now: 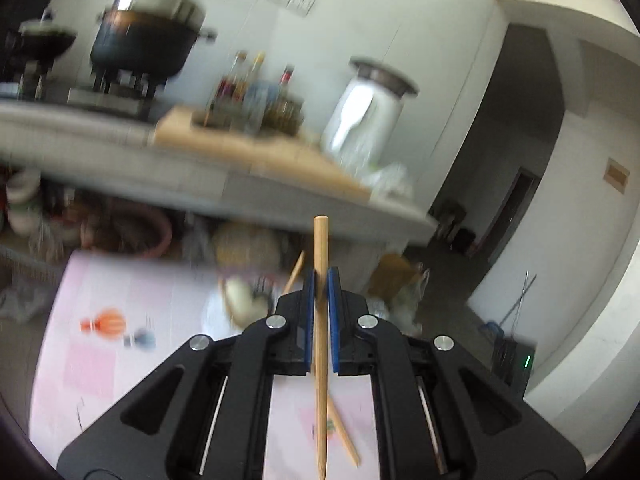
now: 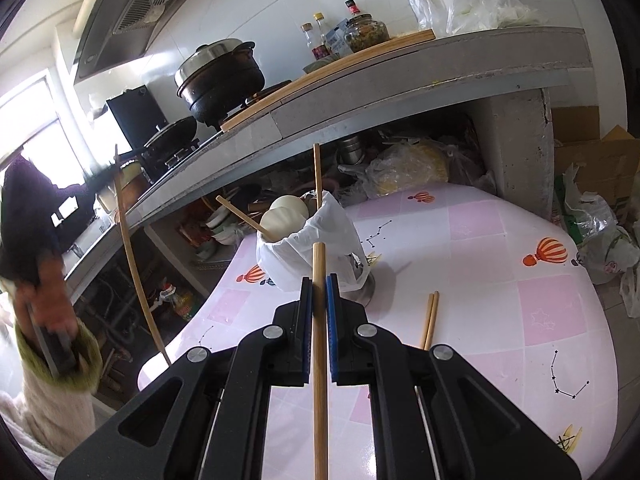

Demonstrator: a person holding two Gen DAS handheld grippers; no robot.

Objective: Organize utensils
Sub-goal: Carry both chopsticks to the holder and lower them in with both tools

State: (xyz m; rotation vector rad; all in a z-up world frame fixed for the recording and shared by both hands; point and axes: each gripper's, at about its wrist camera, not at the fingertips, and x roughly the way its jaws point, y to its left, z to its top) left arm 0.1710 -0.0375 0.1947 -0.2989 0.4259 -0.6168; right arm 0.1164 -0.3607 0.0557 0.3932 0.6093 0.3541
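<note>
Both hand-held grippers clamp chopsticks: left [image 1: 319, 280], right [image 2: 319, 284]; only right view shows holder [image 2: 308, 248].

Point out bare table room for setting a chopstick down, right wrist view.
Free: the pink table right of the loose chopstick pair, out past the balloon print to the far edge. Also the strip left of the right gripper near the table's left edge. Crowded: around the bag-lined holder directly ahead. Each gripper already clamps a chopstick.
</note>
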